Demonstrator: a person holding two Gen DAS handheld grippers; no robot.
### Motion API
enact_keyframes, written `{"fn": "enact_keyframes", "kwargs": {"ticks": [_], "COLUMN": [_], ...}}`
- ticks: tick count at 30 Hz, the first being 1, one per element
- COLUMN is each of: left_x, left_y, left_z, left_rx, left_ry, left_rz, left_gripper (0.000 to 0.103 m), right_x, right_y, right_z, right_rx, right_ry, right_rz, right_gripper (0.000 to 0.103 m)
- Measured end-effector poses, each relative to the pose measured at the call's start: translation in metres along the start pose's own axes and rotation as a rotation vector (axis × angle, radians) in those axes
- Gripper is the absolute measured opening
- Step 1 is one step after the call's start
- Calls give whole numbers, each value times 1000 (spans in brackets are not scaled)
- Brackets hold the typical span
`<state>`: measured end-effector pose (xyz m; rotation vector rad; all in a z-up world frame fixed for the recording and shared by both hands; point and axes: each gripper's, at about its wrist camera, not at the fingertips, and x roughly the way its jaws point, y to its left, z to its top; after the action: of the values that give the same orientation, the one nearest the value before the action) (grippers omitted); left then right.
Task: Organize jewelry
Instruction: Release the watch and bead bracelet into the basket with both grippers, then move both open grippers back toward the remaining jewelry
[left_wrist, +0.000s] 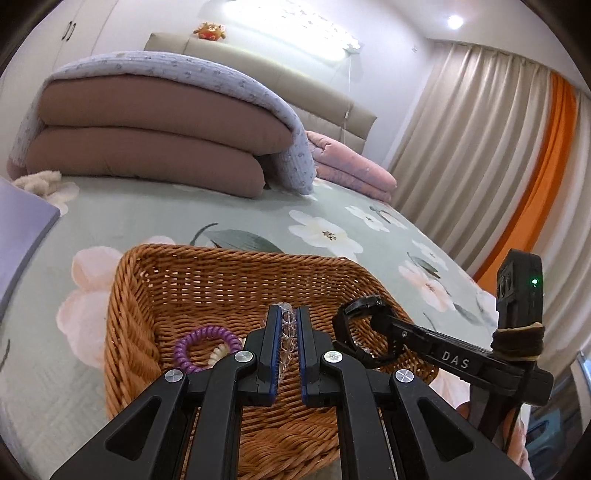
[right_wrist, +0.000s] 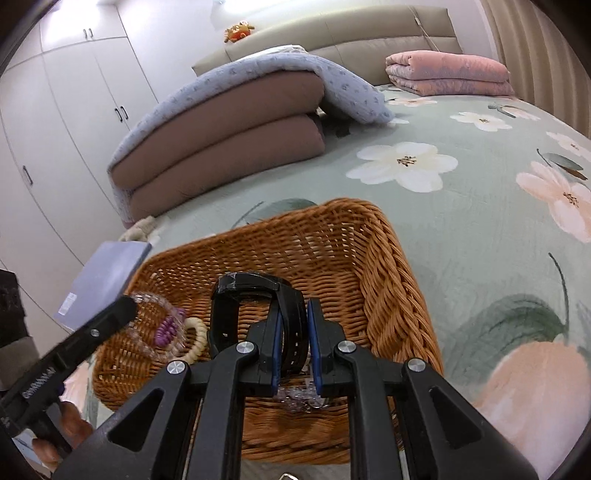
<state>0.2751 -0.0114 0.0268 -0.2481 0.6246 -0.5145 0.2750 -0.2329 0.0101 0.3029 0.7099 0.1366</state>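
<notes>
one basket (left_wrist: 155, 291) | two bracelets inside, lower left | left gripper (left_wrist: 289, 325) clamped on clear bracelet (left_wrist: 289, 328) | right gripper (right_wrist: 295, 325) clamped on black watch (right_wrist: 258, 291), both over basket

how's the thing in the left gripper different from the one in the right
The left gripper holds a clear beaded bracelet; the right gripper holds a black watch. The bracelet is transparent and made of small beads, while the watch is opaque with a broad flat strap. The bracelet looks slimmer than the watch. Both are pinched between blue-padded jaws above the wicker basket.
</notes>
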Motion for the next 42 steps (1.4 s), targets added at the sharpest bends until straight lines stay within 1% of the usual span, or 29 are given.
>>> {"fn": "enact_keyframes", "kwargs": {"ticks": [3,7,10,12,13,14,16,17,18,20,27,31,34,36,38,40,42], "left_x": [3,10,10,9,8,7,3,1,-2,-7,-19,-44,-70,-89,-110,-126,-136], "left_y": [-4,-6,-9,-9,-8,-7,-6,-5,-5,-4,-4,-12,-24,-33,-39,-41,-39], "left_z": [-3,-4,-5,-4,-4,-3,-2,-2,-1,-1,1,2,-1,-9,-24,-43,-60], "left_rx": [19,38,59,64,58,54,48,46,42,33,19,16,19,32,44,40,13], "left_ry": [5,15,3,0,-6,-10,-24,-33,-46,-65,-99,-141,-150,-159,-168,-166,-145], "left_rz": [23,55,106,111,106,102,101,97,93,89,86,65,47,31,38,40,34], "left_gripper": [8,8,8,13,15,17,25,34,45,56,57,57,57,57,57,57,57], "right_x": [2,5,2,-4,-7,-11,-16,-18,-20,-22,-34,-56,-78,-97,-111,-122,-131], "right_y": [1,2,3,4,5,6,9,11,12,13,15,20,24,26,27,26,24], "right_z": [-3,-4,-4,-3,-3,-3,-4,-5,-5,-5,-6,-11,-19,-31,-46,-64,-87], "right_rx": [-20,-27,-33,-41,-46,-52,-65,-70,-76,-83,-96,-107,-100,-96,-101,-106,-106], "right_ry": [-1,0,-21,-49,-62,-77,-100,-109,-117,-128,-173,-213,-214,-214,-199,-161,-123], "right_rz": [-33,-32,-40,-42,-44,-51,-62,-65,-66,-64,-64,-61,-26,-7,7,15,33], "right_gripper": [17,23,24,25,29,34,36,36,36,36,36,36,36,36,36,36,36]}}
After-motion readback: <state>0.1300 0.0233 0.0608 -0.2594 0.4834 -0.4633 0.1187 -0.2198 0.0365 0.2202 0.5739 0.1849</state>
